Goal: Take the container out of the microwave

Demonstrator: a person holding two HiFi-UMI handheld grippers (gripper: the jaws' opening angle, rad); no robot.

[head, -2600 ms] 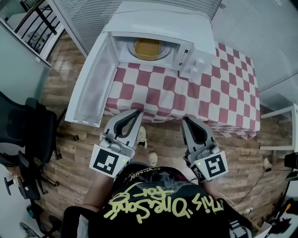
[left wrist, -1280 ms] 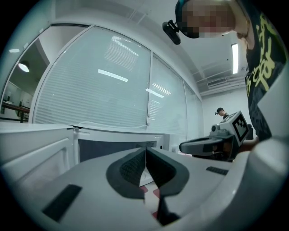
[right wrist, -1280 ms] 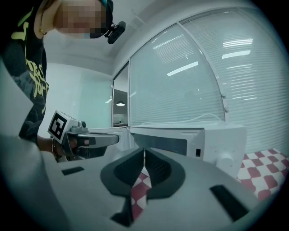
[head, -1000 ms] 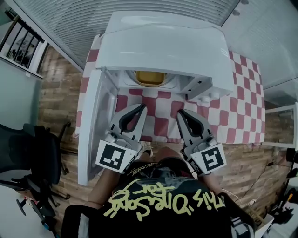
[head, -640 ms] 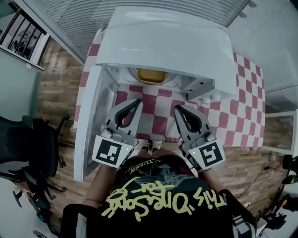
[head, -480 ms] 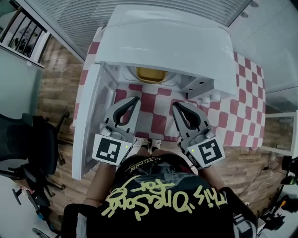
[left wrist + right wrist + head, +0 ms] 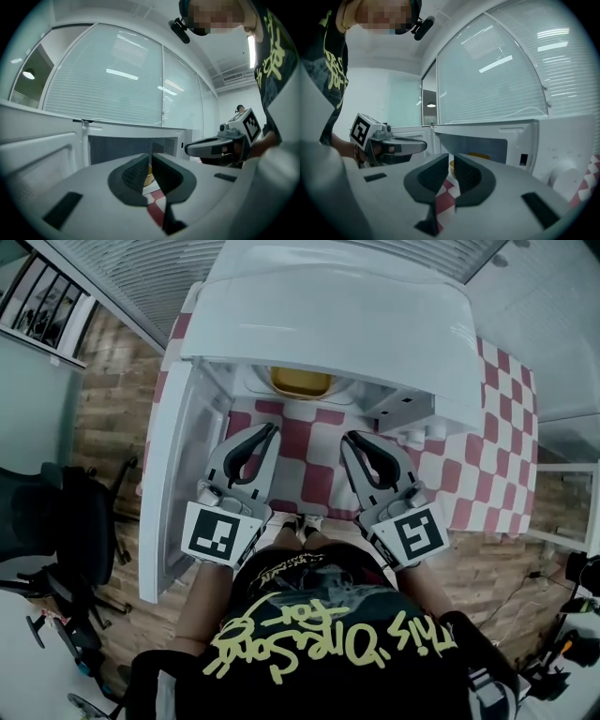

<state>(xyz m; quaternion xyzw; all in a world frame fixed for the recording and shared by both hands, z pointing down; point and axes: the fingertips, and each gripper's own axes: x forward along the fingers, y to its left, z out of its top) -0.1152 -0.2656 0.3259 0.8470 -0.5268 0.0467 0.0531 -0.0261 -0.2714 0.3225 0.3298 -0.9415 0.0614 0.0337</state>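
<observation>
White microwave at top centre on red-and-white checkered cloth, door swung wide down the left side, black chair at far left. Yellow container inside the open cavity, just above and apart from both tips. Left gripper and right gripper at centre, side by side, jaws closed together, holding nothing.
</observation>
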